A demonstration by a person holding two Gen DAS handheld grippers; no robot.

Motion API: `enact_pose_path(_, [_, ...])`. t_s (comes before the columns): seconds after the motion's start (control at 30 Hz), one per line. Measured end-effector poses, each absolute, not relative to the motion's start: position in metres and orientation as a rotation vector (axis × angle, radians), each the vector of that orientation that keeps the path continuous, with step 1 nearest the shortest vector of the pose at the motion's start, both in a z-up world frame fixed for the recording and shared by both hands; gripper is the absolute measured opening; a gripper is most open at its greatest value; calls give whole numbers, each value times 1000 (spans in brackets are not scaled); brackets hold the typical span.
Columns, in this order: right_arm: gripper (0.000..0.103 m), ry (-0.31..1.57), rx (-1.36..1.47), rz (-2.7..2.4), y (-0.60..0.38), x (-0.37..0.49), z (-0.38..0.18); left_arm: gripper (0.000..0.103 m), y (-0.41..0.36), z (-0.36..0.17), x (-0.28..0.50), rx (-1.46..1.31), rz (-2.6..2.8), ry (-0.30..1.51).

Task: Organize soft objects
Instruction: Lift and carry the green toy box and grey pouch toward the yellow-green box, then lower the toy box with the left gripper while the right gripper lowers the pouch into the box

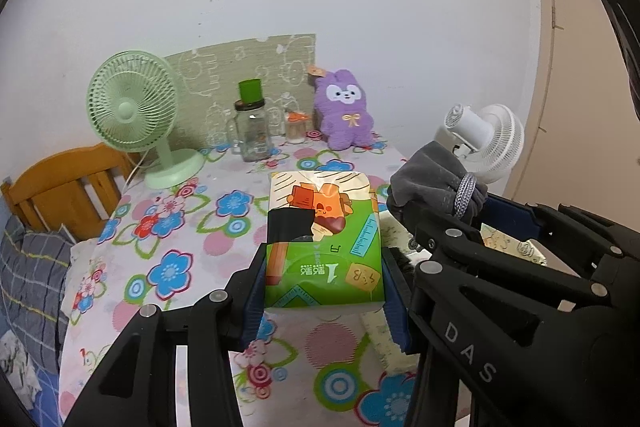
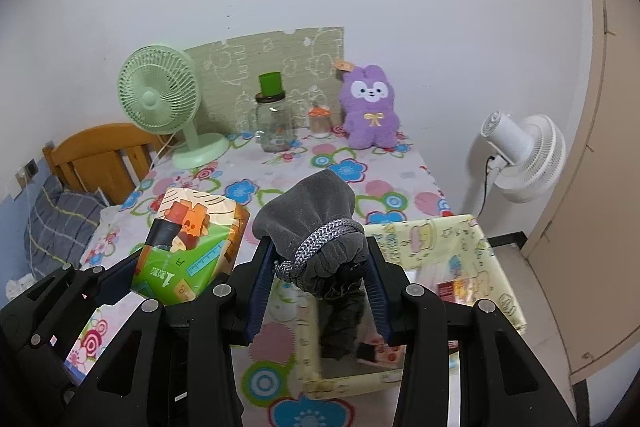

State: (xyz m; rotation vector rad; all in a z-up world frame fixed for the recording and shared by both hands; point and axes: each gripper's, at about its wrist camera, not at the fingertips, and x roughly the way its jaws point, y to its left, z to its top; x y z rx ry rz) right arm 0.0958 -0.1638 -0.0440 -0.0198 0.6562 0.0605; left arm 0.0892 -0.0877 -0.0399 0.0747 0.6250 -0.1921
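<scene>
Counting one pack (image 1: 324,247); one pouch (image 2: 316,227)

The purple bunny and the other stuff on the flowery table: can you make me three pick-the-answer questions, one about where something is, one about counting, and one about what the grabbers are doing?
1. Where does the purple bunny sit?
A. at the far end of the table by the wall
B. inside the yellow box
C. on the wooden chair

2. How many fans can be seen?
A. one
B. two
C. four

3. What is the right hand-held gripper doing?
A. hanging open with nothing in it
B. pinching the green fan
C. clamping a grey drawstring pouch

Answers:
1 A, the bunny stands upright against the wall at the table's far end.
2 B, a green fan on the table and a white fan beside it.
3 C, the grey drawstring pouch sits squeezed between the blue pads, while the left hand-held gripper holds the tissue pack.
</scene>
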Motion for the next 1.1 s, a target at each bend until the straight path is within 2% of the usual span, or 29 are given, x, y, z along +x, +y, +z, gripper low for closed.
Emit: enact_pose_path(1.1, [46,748,50,-91,-262,137,-84,52,-186,-80,144,138,-376,722])
